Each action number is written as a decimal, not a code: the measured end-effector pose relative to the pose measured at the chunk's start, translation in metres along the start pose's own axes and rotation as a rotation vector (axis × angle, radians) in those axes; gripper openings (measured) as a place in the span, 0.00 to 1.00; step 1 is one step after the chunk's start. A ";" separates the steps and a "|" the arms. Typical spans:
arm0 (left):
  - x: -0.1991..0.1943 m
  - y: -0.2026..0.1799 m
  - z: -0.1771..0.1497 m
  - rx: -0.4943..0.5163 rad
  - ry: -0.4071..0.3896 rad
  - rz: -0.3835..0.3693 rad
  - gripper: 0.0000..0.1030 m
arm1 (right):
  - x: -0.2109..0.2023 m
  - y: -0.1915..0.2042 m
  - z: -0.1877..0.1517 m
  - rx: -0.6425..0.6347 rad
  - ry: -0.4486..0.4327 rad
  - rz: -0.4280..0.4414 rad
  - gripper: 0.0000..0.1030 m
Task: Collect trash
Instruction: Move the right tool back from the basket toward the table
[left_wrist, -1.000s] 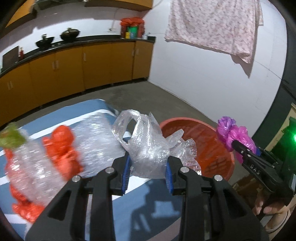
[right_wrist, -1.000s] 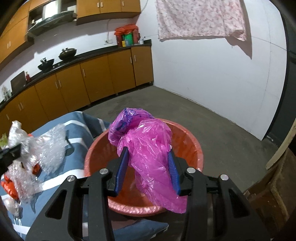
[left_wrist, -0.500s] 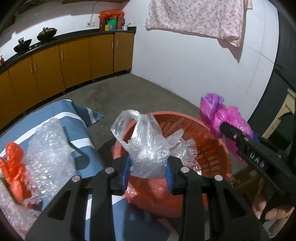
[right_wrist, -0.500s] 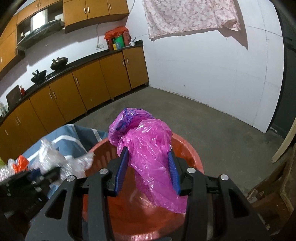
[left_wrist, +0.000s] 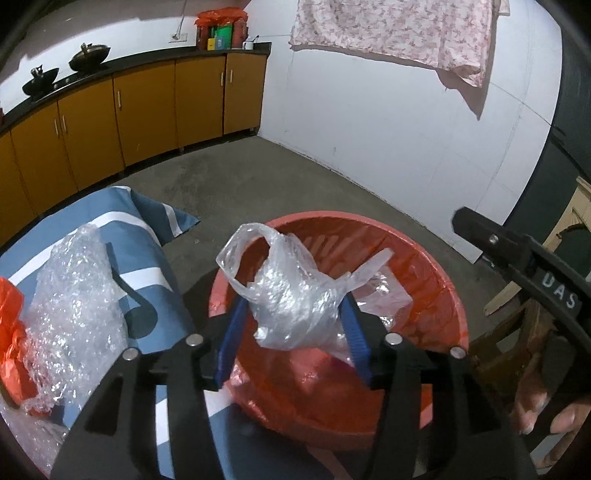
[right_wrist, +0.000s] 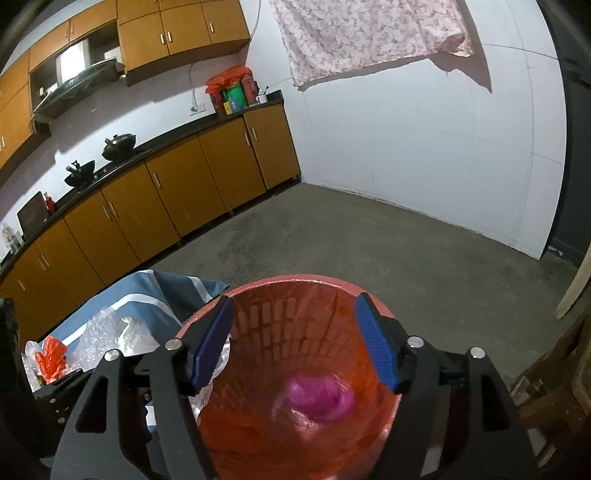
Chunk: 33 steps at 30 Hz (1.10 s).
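Both grippers sit over the red basket (right_wrist: 380, 314) so whatever they let go lands inside. Right gripper (right_wrist: 295, 339) is released: jaws have just been opening, nothing between them, and the pink bag (right_wrist: 321, 398) lies blurred at the bottom of the basket. Left gripper (left_wrist: 295, 336) has jaws just opened wider too; the clear plastic bag (left_wrist: 288, 291) is between the blue pads (left_wrist: 231, 339), apparently touching the right pad, clear of the left one, so it reads as let go, not clamped. Basket is rigid slotted plastic, round, lined with thin red film. Clear bag is crumpled thin film, springy, holds its puffed shape. More trash waits on the blue striped cloth (left_wrist: 122, 218): bubble wrap (left_wrist: 74, 295) and an orange bag (left_wrist: 11, 332).
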<state>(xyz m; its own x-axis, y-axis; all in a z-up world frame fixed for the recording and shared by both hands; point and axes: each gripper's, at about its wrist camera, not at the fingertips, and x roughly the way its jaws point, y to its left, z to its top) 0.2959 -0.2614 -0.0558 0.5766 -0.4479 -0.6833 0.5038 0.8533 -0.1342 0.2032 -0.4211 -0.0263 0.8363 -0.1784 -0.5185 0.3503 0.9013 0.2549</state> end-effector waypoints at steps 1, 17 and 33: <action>0.000 0.001 0.000 -0.004 0.000 -0.001 0.54 | -0.001 -0.002 0.000 0.004 -0.001 -0.009 0.73; -0.061 0.014 -0.016 -0.030 -0.074 0.073 0.71 | -0.036 -0.006 -0.014 -0.037 -0.028 -0.061 0.76; -0.223 0.118 -0.151 -0.166 -0.141 0.517 0.79 | -0.070 0.104 -0.073 -0.251 0.039 0.184 0.76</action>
<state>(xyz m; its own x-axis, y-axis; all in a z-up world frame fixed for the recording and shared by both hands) 0.1299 -0.0205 -0.0273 0.8076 0.0184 -0.5894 0.0312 0.9968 0.0739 0.1505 -0.2861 -0.0232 0.8576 0.0077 -0.5143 0.0755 0.9872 0.1406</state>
